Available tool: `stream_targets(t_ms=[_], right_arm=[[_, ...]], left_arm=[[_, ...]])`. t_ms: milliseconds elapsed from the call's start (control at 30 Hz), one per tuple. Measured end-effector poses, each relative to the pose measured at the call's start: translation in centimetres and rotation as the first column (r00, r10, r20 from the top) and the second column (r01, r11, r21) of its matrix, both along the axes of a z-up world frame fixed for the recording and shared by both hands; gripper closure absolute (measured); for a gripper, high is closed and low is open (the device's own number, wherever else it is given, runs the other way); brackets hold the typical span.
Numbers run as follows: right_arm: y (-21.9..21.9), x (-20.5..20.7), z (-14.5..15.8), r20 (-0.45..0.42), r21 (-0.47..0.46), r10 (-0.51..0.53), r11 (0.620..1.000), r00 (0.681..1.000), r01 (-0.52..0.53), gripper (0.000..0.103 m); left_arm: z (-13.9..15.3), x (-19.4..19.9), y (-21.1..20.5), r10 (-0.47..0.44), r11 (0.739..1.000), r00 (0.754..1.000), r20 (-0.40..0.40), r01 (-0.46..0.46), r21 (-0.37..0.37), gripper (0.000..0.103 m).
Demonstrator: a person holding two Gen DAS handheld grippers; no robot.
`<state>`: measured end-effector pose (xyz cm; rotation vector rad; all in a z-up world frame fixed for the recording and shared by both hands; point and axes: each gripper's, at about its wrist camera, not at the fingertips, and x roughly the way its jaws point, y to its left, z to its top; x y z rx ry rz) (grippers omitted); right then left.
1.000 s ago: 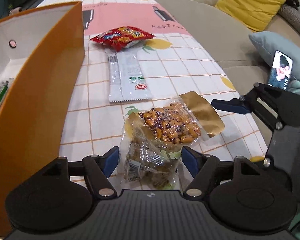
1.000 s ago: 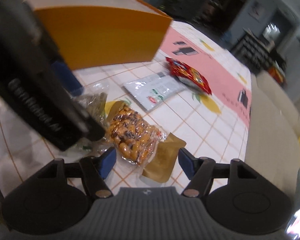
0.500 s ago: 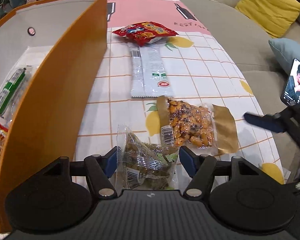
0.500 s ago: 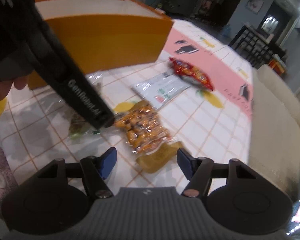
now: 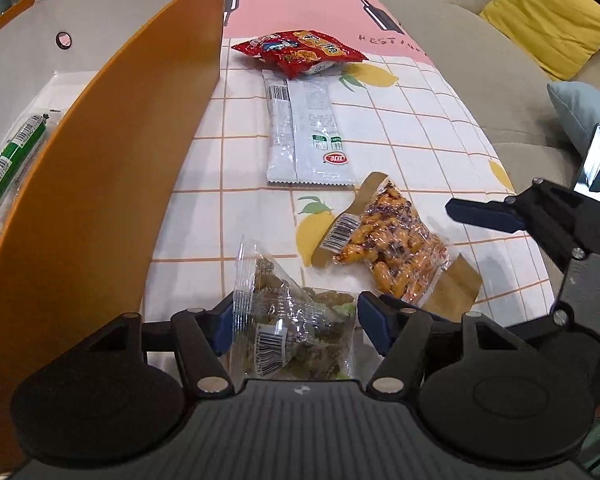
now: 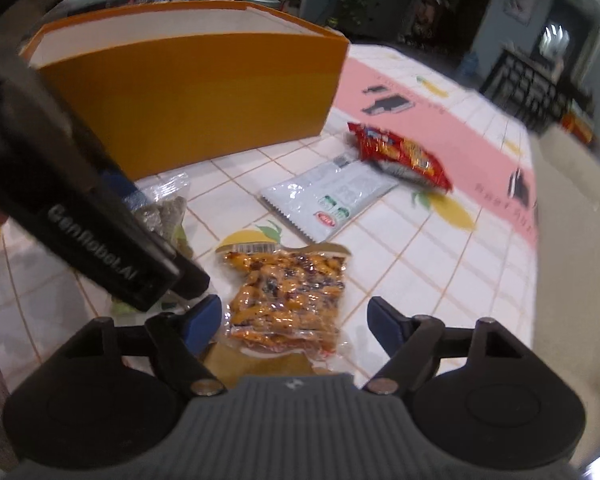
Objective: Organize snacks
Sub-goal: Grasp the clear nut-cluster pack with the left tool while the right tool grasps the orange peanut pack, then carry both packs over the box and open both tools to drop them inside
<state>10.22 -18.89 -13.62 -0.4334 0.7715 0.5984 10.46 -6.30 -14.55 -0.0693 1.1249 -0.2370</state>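
My left gripper (image 5: 294,320) is open, its jaws on either side of a clear packet of green-brown snacks (image 5: 292,320) lying on the tablecloth. My right gripper (image 6: 296,316) is open, its jaws on either side of a clear packet of orange peanuts (image 6: 288,292), which also shows in the left wrist view (image 5: 388,248). A white sachet (image 5: 308,136) and a red snack bag (image 5: 300,50) lie further up the table. An orange box (image 5: 112,160) stands at the left, with a green sausage stick (image 5: 12,160) inside.
The table (image 5: 420,128) has a grid cloth with lemons and a pink band. A beige sofa (image 5: 480,60) with a yellow cushion (image 5: 548,16) runs along the right edge. A phone (image 5: 598,164) stands lit at the right. The right gripper's finger (image 5: 484,214) shows there too.
The left gripper has risen and drawn back a little, keeping the green-brown packet between its jaws. The right gripper has moved down over the peanut packet, which has turned on the cloth.
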Motion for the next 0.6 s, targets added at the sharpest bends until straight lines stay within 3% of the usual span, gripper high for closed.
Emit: stream_targets(t_ms=[100,200,333,600], right_arm=[[-0.5,1.1,-0.2,-0.084,0.082,-0.061,0.994,0.995,0.068,0.025],[-0.4,1.5,-0.8,-0.131,0.100,-0.094,0.989,0.987,0.108,0.025],[-0.1,1.6,-1.4,-0.142,0.089,-0.110,0.988,0.984,0.123,0.025],[-0.4,1.4,-1.2,-0.152,0.094,-0.152,0.981,0.977,0.168,0.033]], left_arm=[[0.0,0.1,-0.2,-0.001,1.000,1.000,-0.006,0.001,0.011,0.030],[0.0,0.1,-0.1,-0.009,1.000,1.000,-0.005,0.009,0.004,0.036],[0.0,0.0,-0.1,-0.013,1.000,1.000,0.008,0.013,0.009,0.044],[0.4,-0.5,-0.2,-0.017,1.000,0.999,0.041,0.017,0.000,0.049]])
